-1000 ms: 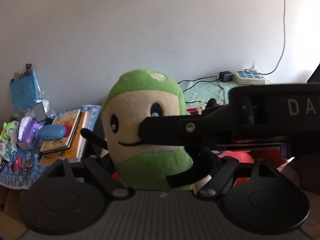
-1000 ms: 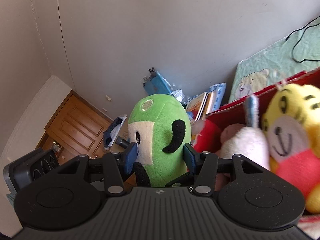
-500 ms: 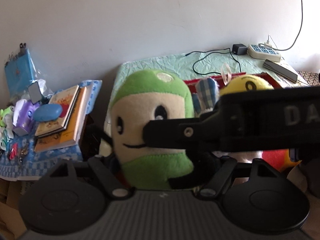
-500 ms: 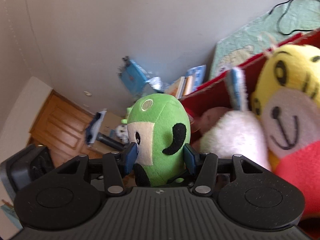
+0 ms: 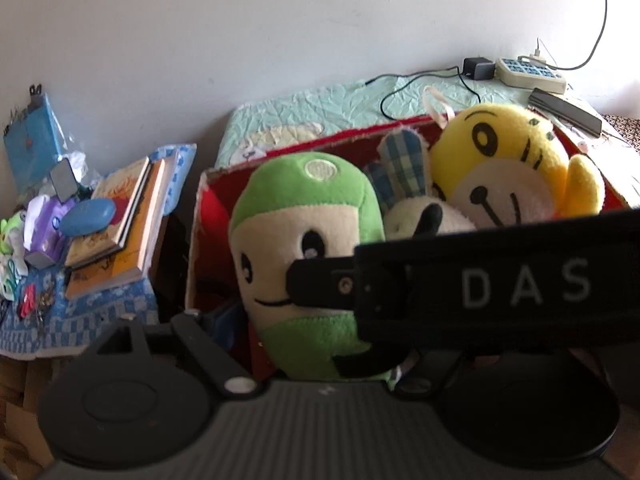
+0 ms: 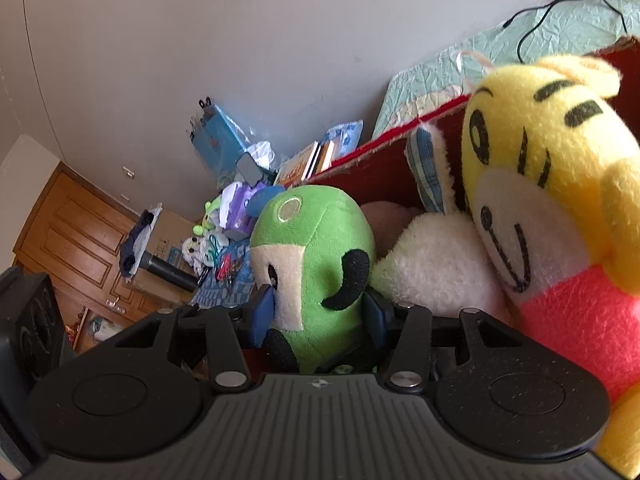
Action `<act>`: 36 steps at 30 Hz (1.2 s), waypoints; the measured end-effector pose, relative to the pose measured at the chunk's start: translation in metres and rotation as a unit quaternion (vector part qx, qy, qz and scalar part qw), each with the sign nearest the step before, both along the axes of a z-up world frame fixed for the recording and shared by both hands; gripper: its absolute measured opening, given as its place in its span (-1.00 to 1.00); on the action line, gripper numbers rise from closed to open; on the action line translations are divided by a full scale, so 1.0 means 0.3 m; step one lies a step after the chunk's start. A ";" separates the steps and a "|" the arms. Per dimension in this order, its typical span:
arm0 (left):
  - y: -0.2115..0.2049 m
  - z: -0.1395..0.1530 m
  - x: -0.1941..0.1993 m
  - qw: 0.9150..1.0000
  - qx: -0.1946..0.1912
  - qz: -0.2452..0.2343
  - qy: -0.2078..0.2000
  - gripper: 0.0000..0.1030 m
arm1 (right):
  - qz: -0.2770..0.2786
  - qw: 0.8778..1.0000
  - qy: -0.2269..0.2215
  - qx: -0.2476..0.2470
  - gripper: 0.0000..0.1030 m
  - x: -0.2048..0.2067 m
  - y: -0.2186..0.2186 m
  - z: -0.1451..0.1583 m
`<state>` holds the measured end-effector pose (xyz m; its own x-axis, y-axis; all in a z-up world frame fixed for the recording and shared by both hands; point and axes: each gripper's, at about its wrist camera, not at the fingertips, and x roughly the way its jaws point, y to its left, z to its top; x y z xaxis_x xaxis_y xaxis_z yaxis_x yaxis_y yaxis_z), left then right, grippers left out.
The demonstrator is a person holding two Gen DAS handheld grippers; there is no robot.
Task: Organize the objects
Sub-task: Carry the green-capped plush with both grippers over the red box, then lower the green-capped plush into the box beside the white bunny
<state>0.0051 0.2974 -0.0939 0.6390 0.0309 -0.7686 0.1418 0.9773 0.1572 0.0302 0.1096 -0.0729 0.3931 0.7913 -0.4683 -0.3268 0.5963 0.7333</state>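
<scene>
With the left gripper (image 5: pixel 320 344) just opened wide off the green plush toy (image 6: pixel 316 264), only the right gripper (image 6: pixel 318 312), its jaws just tightened, clamps it, so it may tip against the white plush rabbit (image 6: pixel 436 264) just right of it in the red box (image 5: pixel 192 248).

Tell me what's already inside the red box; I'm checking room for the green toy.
Inside the red box: a yellow tiger plush, a white bunny plush, something pink behind. The box floor is covered.

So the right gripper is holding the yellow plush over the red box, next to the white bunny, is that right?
Not quite: the right gripper holds the green plush, not the yellow plush, which already sits in the red box beside the white bunny. The right wrist view shows it.
</scene>
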 end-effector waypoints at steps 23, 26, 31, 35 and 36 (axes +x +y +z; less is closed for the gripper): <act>0.010 -0.038 -0.016 0.998 -0.022 0.042 0.041 0.73 | -0.023 0.999 0.030 0.009 -0.11 -0.062 -0.067 -0.013; 0.008 -0.040 -0.019 0.998 -0.017 0.048 0.039 0.78 | -0.014 0.999 0.009 -0.041 -0.10 -0.077 -0.044 -0.006; 0.009 -0.038 -0.027 0.998 -0.017 0.052 0.036 0.78 | -0.017 0.999 0.002 -0.040 -0.10 -0.078 -0.048 -0.011; 0.010 -0.038 -0.028 0.998 -0.016 0.055 0.035 0.79 | -0.017 0.999 -0.003 -0.041 -0.12 -0.076 -0.052 -0.006; 0.010 -0.038 -0.028 0.998 -0.015 0.057 0.036 0.79 | -0.018 0.999 -0.005 -0.040 -0.12 -0.075 -0.055 -0.005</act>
